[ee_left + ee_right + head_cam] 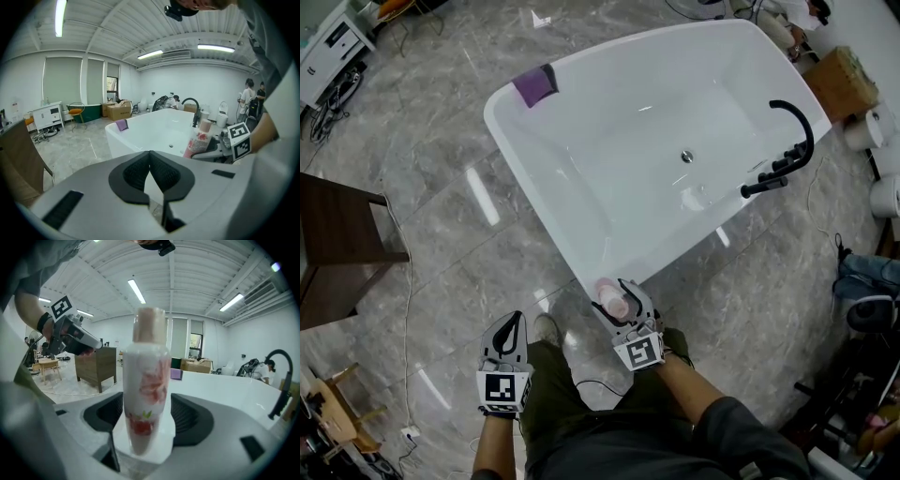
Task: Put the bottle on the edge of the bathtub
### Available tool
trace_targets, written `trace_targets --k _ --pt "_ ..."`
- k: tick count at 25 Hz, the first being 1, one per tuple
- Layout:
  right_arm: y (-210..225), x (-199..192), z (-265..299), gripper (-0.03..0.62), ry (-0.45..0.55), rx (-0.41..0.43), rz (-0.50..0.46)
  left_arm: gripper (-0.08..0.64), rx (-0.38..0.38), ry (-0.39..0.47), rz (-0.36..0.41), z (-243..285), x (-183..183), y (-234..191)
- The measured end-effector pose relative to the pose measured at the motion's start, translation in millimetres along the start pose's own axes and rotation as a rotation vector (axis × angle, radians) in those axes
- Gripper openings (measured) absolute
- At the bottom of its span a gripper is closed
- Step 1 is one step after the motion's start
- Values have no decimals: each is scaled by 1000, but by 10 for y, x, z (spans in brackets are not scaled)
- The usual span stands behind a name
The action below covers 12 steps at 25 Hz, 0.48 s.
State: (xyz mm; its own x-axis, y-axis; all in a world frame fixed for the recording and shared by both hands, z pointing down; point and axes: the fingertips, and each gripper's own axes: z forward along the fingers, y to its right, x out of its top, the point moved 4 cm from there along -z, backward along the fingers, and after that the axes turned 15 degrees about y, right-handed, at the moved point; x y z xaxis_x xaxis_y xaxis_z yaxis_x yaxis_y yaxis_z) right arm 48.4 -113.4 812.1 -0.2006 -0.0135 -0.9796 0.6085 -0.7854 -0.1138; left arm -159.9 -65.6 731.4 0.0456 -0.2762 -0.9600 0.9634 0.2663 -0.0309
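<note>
A pink-capped white bottle (612, 298) with red flower print stands upright on the near corner of the white bathtub's rim (508, 127). My right gripper (621, 294) is around it, jaws wide on either side, pads just off its sides. In the right gripper view the bottle (145, 394) fills the middle between the black pads of the right gripper (146, 417), its base on the white rim (225, 385). My left gripper (514, 324) hangs over the floor to the left, shut and empty. From the left gripper (150, 154) I see the bottle (197, 140) and the tub (140, 129).
A purple cloth (534, 84) lies on the far-left rim. A black faucet (792, 141) arches over the right rim. A dark wooden cabinet (342, 244) stands at left, a cardboard box (844, 82) at upper right. Grey marble floor surrounds the tub.
</note>
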Motion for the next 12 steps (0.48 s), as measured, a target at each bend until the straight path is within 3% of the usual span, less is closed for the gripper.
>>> trace_targets --k 6,12 --pt "45 464 -324 305 -34 -19 5 2 -12 14 -2 -199 474 67" --pt "145 1200 -633 305 -13 -63 2 2 -30 39 2 -373 1027 142"
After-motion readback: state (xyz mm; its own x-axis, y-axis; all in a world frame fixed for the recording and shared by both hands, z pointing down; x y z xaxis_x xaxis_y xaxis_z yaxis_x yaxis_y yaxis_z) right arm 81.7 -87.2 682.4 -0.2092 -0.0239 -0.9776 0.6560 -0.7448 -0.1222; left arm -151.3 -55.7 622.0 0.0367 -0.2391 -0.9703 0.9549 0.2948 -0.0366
